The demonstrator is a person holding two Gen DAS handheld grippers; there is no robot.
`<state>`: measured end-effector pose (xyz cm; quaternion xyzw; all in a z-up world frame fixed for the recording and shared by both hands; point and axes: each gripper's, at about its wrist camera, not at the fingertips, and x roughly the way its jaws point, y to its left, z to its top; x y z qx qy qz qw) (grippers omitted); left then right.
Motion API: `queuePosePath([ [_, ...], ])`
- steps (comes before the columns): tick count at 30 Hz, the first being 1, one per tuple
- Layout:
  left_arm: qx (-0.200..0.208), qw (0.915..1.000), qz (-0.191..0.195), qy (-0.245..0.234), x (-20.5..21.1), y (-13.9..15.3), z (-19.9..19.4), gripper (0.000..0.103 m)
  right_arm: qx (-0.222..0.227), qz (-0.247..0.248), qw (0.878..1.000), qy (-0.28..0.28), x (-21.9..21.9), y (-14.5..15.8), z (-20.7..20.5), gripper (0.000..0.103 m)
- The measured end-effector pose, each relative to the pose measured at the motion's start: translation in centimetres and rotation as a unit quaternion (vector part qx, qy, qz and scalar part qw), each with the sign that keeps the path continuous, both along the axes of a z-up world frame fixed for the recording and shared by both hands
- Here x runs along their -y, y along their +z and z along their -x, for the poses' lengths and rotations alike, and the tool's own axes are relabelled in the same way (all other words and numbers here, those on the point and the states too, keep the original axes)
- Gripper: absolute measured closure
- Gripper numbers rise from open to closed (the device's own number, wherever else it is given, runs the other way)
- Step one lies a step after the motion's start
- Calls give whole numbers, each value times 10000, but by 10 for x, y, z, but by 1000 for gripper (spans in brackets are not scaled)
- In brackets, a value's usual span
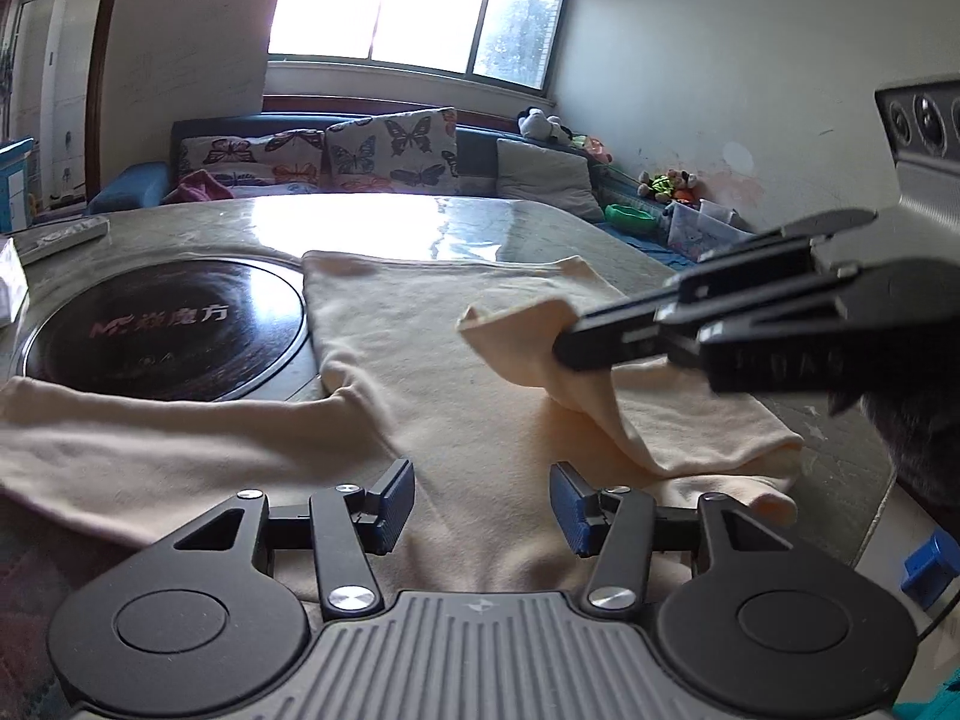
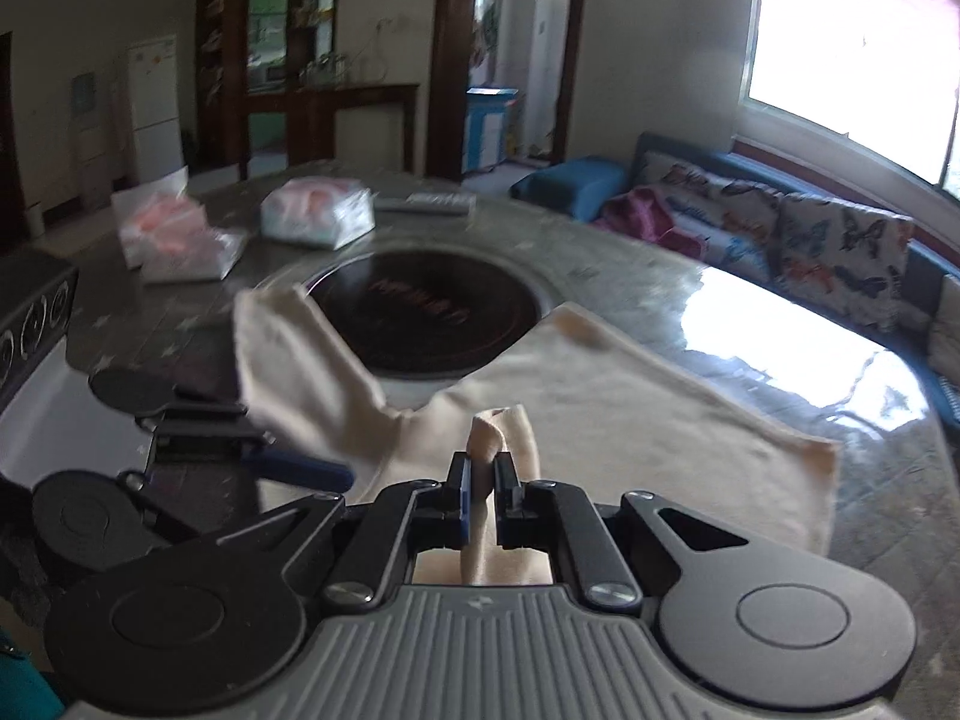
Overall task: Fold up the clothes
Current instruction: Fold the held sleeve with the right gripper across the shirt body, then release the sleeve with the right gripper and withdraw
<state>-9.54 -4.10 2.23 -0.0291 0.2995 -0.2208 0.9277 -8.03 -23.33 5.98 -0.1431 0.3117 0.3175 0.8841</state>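
Cream garment [image 1: 420, 360] lies flat on marble table [image 1: 180, 228], partly over black round hob [image 1: 162, 330]. Right gripper [image 2: 480, 468] pinching sleeve, lifted. Left gripper [image 1: 483, 504] spread wide, empty, hovering over cloth. Risks, imo: thin pinch slips mid-fold; dragged cloth bunches w/ nothing pinning it. Room: butterfly-cushion sofa [image 1: 384, 150], bright window [image 1: 420, 6], plastic packets [image 2: 318, 213] on far side of table.
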Motion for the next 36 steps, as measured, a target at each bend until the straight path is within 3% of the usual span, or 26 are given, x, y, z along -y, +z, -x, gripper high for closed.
queuePosePath([
  [5,-23,10000,-7,84,-6,-1,2,49,-168,-8,9997,177,-3,-8,7,84],
  [8,39,9999,-23,163,-9,3,4,49,-97,-35,9999,26,13,-2,9,82],
  [13,215,9996,65,166,-5,12,4,50,-122,-46,9980,-622,57,-3,9,82],
  [19,229,9996,87,-105,18,14,-7,51,-442,-242,9857,-1610,122,-24,13,81],
  [22,206,9995,40,-231,29,11,-14,54,-583,-387,9818,-1764,139,-37,14,81],
  [28,-11,9997,-129,-193,38,2,-26,58,-618,-463,9808,-1789,151,-41,15,81],
  [36,70,9996,38,-280,47,7,-35,60,-222,-542,9868,-1507,134,-31,-11,81],
])
